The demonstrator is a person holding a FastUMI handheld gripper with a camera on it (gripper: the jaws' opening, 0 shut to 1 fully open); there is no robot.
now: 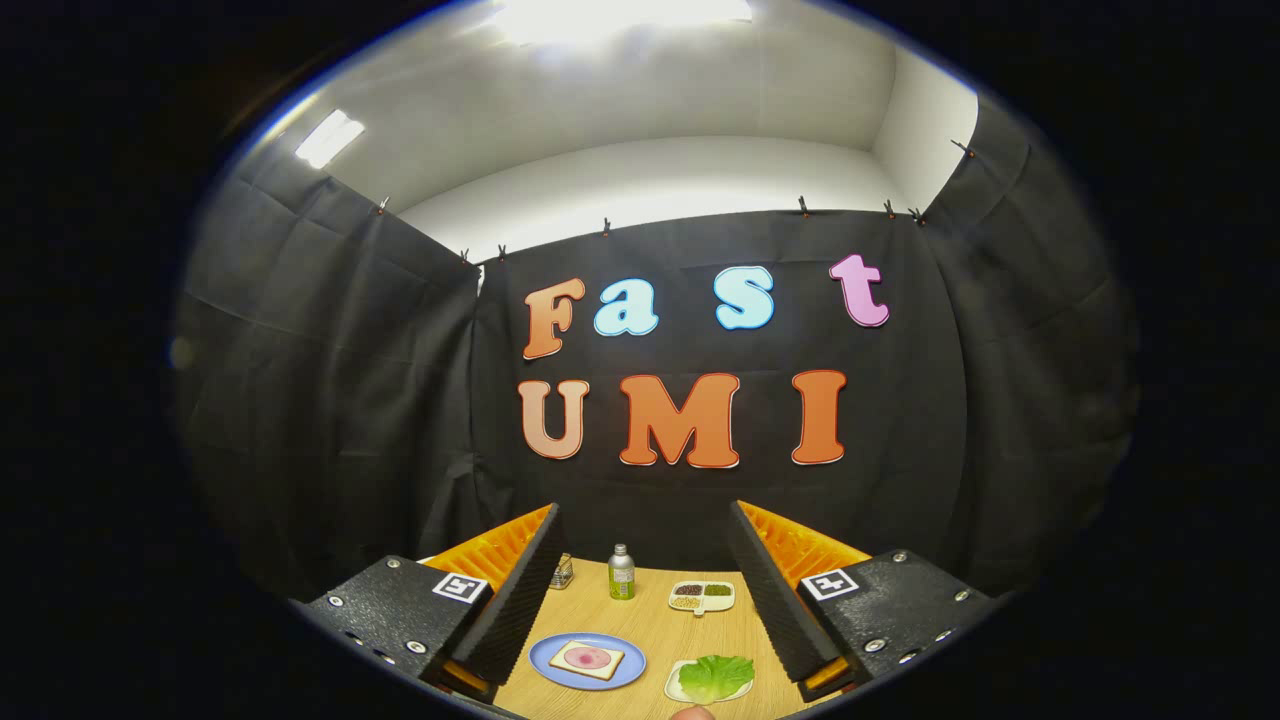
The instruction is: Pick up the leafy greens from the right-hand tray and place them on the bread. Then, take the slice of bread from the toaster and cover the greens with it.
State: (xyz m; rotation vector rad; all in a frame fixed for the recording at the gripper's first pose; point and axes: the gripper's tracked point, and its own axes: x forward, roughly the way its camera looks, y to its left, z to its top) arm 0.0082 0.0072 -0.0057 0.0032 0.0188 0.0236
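We see the wooden surface point(660, 620) between the fingers of our tool point(648, 590), which stand wide apart, holding nothing. On it lie a blue plate point(545, 662) with bread point(587, 659), the greens point(716, 676) on a tray point(672, 688) beside it, and beyond them a divided dish point(702, 596) and bottle point(621, 573).

Leafy greens point(716, 676), ruffled and bright green, lying flat on a small pale tray point(676, 690) at the near right of the wooden table, beyond and between the wide-spread fingers. Bread point(587, 659), a square slice topped with a pink round, resting flat on a blue plate point(545, 662) just left of the greens.
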